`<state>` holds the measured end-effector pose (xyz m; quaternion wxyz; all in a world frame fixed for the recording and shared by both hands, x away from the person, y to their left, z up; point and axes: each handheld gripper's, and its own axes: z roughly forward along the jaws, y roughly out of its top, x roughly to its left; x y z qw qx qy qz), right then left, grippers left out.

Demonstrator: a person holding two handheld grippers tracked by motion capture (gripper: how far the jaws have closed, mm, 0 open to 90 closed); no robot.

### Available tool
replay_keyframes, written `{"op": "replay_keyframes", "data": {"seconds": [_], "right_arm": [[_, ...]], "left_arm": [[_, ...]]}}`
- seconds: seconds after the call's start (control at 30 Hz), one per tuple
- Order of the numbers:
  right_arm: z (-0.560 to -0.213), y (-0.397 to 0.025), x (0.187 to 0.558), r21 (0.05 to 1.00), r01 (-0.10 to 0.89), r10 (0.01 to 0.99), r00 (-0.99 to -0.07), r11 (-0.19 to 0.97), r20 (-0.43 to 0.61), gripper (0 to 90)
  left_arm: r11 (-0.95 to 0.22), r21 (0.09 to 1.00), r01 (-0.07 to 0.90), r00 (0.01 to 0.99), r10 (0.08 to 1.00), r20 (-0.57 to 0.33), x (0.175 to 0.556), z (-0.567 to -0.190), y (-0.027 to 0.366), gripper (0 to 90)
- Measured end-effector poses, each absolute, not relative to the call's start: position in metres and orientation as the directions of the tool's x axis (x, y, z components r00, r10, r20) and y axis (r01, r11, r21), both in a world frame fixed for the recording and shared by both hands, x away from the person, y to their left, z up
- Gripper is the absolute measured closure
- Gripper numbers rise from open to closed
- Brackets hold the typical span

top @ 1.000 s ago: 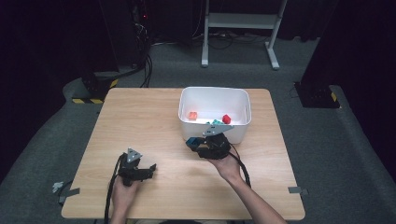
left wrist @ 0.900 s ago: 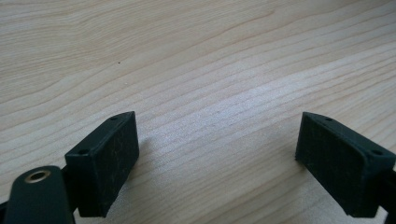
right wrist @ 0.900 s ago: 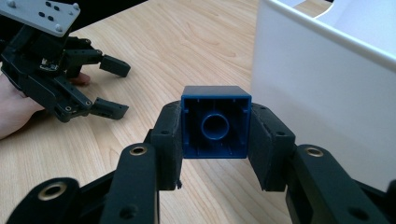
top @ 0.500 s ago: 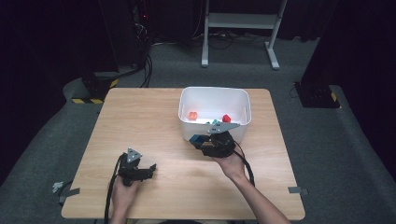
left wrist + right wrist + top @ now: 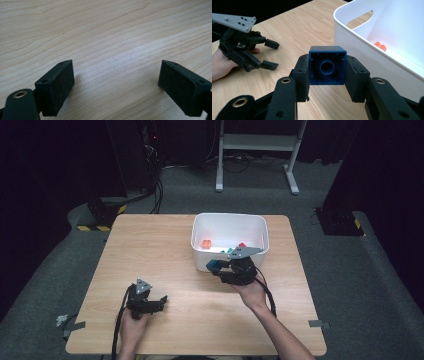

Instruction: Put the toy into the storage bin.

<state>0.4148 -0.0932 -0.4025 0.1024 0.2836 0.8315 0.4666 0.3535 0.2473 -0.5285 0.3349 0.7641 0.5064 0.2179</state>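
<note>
Beside the white bin [image 5: 352, 40], right claw [image 5: 327, 71] tight on blue block [image 5: 327, 66]

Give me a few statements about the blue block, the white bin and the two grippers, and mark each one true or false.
1. The right gripper is shut on a blue block. True.
2. The blue block lies inside the white bin. False: it is held in the jaws outside the bin, near its wall, above the wooden table.
3. The left gripper has its jaws apart with nothing between them. True.
4. The white bin holds nothing. False: an orange brick lies in it, and the high view shows red and teal pieces too.
5. The left gripper is inside the bin. False: it is low over the table, apart from the bin.
</note>
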Motion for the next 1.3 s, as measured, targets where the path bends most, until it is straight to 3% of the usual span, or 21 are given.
{"op": "replay_keyframes", "data": {"seconds": [1.3], "right_arm": [[-0.381, -0.113, 0.421, 0.860, 0.368, 0.594, -0.798, 0.353, 0.097, 58.8]], "left_arm": [[-0.264, 0.733, 0.628, 0.393, 0.919, -0.006, 0.354, -0.528, 0.247, 13.1]]}}
